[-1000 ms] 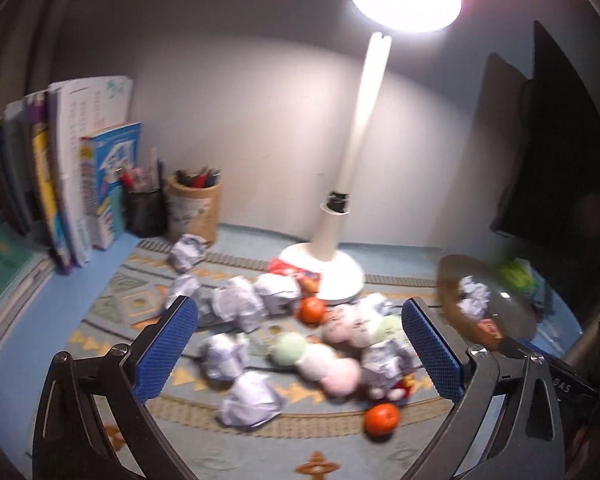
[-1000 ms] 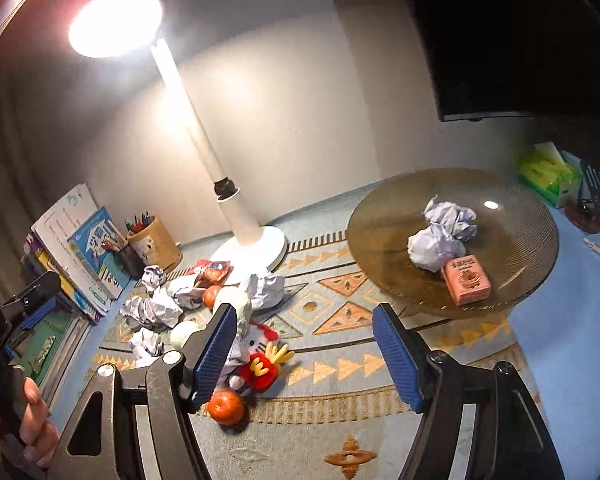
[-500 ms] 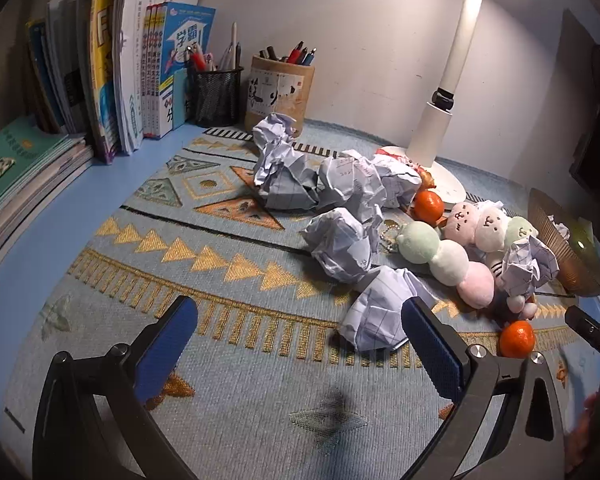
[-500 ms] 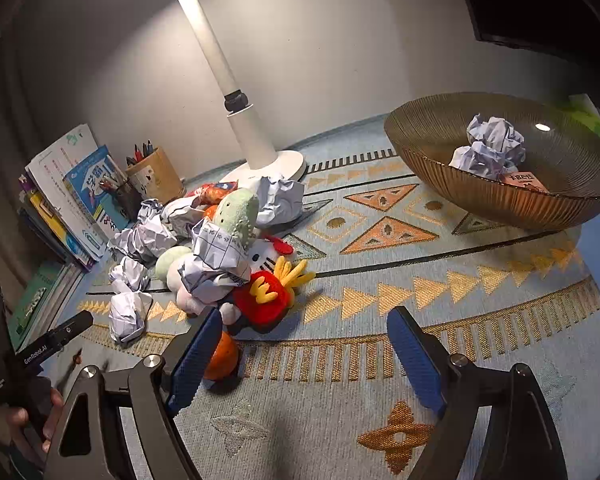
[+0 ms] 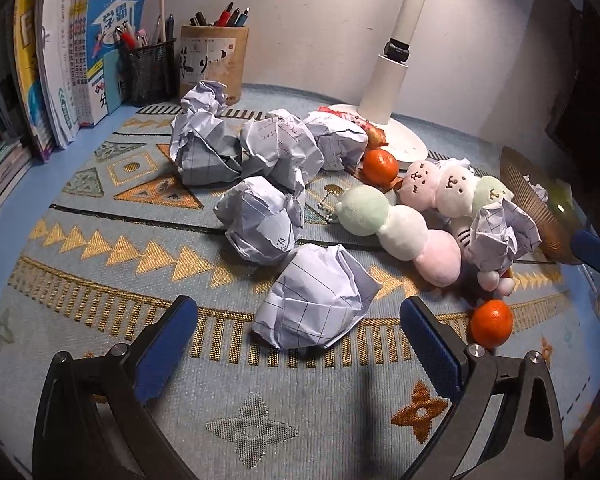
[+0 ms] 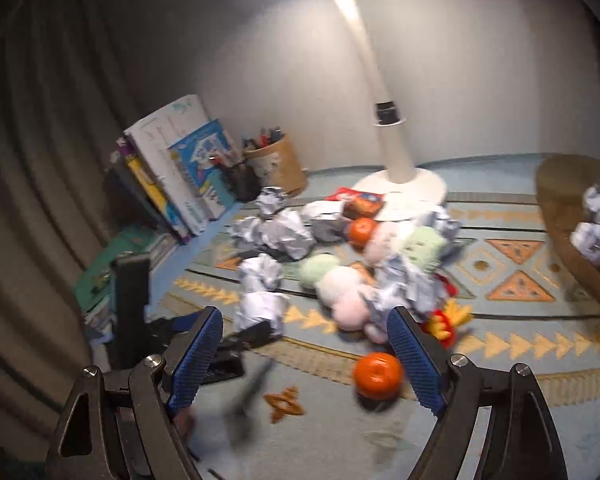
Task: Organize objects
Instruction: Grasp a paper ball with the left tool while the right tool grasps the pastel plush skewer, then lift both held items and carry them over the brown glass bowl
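Observation:
Several crumpled paper balls lie on the patterned mat; the nearest ball (image 5: 316, 298) sits just ahead of my open, empty left gripper (image 5: 296, 340), between its blue pads. Plush dango toys (image 5: 400, 228) and two oranges, one near (image 5: 492, 323) and one far (image 5: 380, 165), lie to the right. My right gripper (image 6: 306, 354) is open and empty, low over the mat, with an orange (image 6: 377, 374) close to its right pad. The brown bowl (image 6: 560, 216) at the right holds paper balls (image 6: 596, 224). The left gripper's body (image 6: 132, 312) shows in the right wrist view.
A white lamp base (image 5: 396, 136) stands behind the pile. Two pen holders (image 5: 212, 60) and upright books (image 5: 100, 52) line the back left. A red Hello Kitty toy (image 6: 444, 320) lies beside the plush. The bowl's rim (image 5: 536, 208) is at the far right.
My left gripper has moved lower and closer to the nearest paper ball. My right gripper has swung left and down toward the orange; its view is blurred by motion.

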{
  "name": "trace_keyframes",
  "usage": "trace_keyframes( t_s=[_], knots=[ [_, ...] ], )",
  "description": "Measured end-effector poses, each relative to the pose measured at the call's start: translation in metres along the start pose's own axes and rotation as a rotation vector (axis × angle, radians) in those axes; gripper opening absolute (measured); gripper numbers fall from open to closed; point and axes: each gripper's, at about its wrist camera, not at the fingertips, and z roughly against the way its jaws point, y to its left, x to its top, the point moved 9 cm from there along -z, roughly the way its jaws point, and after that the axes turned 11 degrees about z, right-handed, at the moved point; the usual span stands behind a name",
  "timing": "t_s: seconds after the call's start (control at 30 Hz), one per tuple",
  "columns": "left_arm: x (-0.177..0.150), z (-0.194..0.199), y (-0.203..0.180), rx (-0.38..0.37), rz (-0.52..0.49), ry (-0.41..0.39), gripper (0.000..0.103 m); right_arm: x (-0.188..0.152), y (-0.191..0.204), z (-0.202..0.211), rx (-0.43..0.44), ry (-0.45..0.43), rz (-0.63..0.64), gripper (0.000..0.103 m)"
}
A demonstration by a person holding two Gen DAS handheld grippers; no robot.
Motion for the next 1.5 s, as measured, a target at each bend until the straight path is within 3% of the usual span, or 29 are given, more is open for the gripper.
trace_keyframes(
  t_s=[0.13, 0.2, 0.3, 0.43, 0.47, 0.6, 0.7, 0.77, 0.83, 0.93, 1.03, 1.1, 1.27, 1.3, 1.37, 1.5],
  knots=[
    [-0.003, 0.000, 0.001, 0.006, -0.011, 0.005, 0.101, 0.008, -0.002, -0.058, -0.080, 0.122, 0.057, 0.078],
    [-0.002, 0.000, -0.001, 0.005, -0.019, 0.000, 0.101, 0.004, -0.010, -0.086, -0.069, 0.198, 0.059, 0.071],
    [-0.002, -0.006, -0.004, 0.019, -0.029, 0.018, 0.100, -0.007, -0.026, -0.117, -0.164, 0.322, 0.105, 0.070],
    [-0.005, -0.021, -0.013, 0.030, -0.060, 0.071, 0.084, -0.011, -0.032, -0.133, -0.225, 0.372, 0.178, 0.070],
    [-0.006, -0.023, -0.015, 0.032, -0.069, 0.083, 0.075, -0.012, -0.031, -0.135, -0.227, 0.380, 0.191, 0.070],
    [-0.007, -0.024, -0.015, 0.046, -0.082, 0.077, 0.063, -0.023, -0.027, -0.148, -0.290, 0.430, 0.304, 0.068],
    [-0.006, -0.022, -0.014, 0.037, -0.081, 0.069, 0.050, -0.023, -0.032, -0.148, -0.333, 0.419, 0.311, 0.048],
    [-0.006, -0.019, -0.015, 0.018, -0.077, 0.067, 0.045, -0.019, -0.032, -0.142, -0.300, 0.382, 0.269, 0.043],
    [-0.005, -0.011, -0.015, -0.006, -0.072, 0.044, 0.045, -0.011, -0.026, -0.128, -0.196, 0.310, 0.189, 0.042],
    [0.000, 0.013, -0.021, -0.096, -0.044, -0.006, 0.045, 0.012, -0.014, -0.085, 0.026, 0.150, 0.003, 0.042],
    [0.004, 0.039, -0.032, -0.146, -0.056, -0.061, 0.045, 0.029, -0.014, -0.031, 0.100, 0.021, -0.089, 0.042],
    [0.002, 0.052, -0.040, -0.163, -0.080, -0.074, 0.045, 0.025, -0.023, 0.005, 0.042, -0.009, -0.112, 0.042],
    [-0.018, 0.055, -0.062, -0.219, -0.100, -0.032, 0.045, -0.035, -0.080, 0.063, -0.400, 0.094, -0.189, 0.044],
    [-0.023, 0.051, -0.066, -0.214, -0.112, -0.021, 0.045, -0.049, -0.094, 0.069, -0.457, 0.119, -0.231, 0.044],
    [-0.033, 0.043, -0.073, -0.187, -0.134, 0.002, 0.045, -0.076, -0.116, 0.073, -0.489, 0.151, -0.320, 0.044],
    [-0.040, 0.032, -0.078, -0.147, -0.174, -0.014, 0.045, -0.111, -0.144, 0.070, -0.455, 0.164, -0.477, 0.044]
  ],
)
